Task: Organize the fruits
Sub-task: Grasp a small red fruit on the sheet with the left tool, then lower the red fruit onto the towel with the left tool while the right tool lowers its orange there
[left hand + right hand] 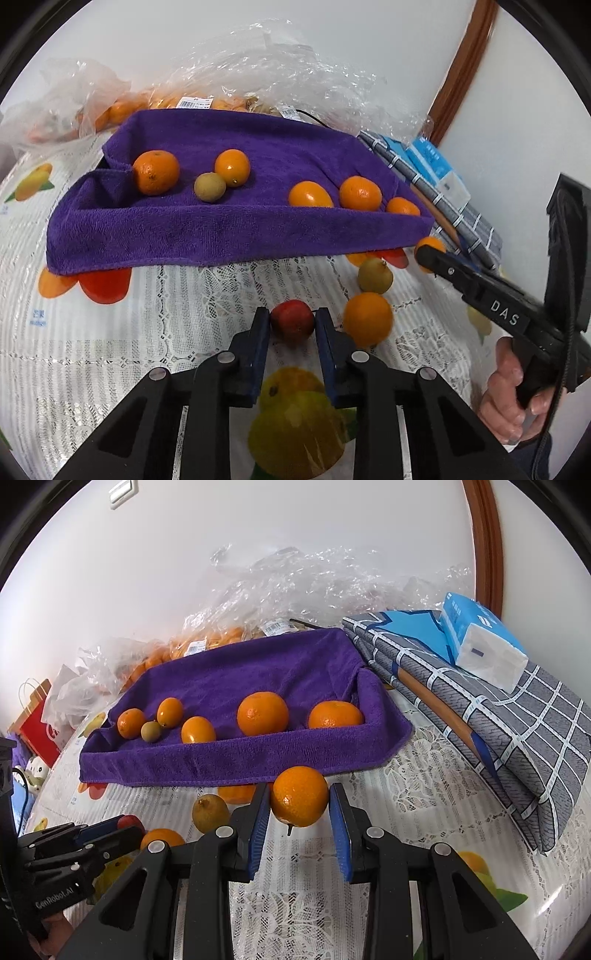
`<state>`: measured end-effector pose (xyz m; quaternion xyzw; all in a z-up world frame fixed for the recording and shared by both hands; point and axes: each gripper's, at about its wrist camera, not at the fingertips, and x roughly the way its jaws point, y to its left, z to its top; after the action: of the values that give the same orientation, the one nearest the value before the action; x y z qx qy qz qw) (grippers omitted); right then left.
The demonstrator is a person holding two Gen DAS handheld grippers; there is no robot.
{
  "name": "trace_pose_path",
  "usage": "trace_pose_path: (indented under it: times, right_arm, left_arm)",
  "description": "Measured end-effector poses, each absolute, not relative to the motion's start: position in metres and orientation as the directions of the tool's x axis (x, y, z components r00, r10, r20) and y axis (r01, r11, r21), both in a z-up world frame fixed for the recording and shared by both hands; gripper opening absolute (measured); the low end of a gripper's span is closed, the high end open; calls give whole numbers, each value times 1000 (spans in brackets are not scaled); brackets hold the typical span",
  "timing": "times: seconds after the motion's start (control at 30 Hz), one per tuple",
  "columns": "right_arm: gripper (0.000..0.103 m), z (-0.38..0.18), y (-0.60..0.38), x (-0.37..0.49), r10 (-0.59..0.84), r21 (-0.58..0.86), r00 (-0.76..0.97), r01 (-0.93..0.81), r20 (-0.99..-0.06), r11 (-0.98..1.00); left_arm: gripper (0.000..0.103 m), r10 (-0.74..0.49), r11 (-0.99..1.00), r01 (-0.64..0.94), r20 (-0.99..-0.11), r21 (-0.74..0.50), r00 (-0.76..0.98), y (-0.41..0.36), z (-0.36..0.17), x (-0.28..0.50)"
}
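Two hand-held grippers over lace tablecloth: L clamping red fruit, R w/ orange

The right gripper clamps a mandarin between its blue pads, raised above the lace-covered surface just in front of a purple towel folded into a tray. Six fruits lie in the towel. At lower left, the left gripper closes on a red fruit, near a greenish-yellow fruit and an orange.
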<state>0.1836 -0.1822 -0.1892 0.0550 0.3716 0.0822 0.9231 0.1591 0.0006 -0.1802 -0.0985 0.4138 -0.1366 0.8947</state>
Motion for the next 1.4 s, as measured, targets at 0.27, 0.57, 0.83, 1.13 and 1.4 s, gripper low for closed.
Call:
trace_pose_path:
  times: [0.27, 0.57, 0.83, 1.13, 1.4]
  right_arm:
    - [32, -188, -179, 183, 194, 160, 716, -116, -671, 980]
    - [32, -185, -180, 180, 215, 178, 732, -130, -647, 976]
    - [32, -179, -185, 175, 213, 187, 756, -122, -619, 975]
    - [32, -139, -182, 192, 195, 140, 789, -138, -582, 980]
    - [32, -114, -174, 242, 200, 145, 818, -143, -540, 979]
  left_arm:
    - [24, -337, 938, 160, -696, -308, 634, 4, -179, 157]
    - [24, -339, 934, 154, -668, -321, 663, 8, -174, 154]
    - [24, -330, 927, 123, -613, -355, 718, 21, -162, 150]
    - [24, -278, 937, 86, -578, -337, 767, 49, -123, 178]
    - [24, -206, 953, 39, -552, -300, 808, 48, -125, 227]
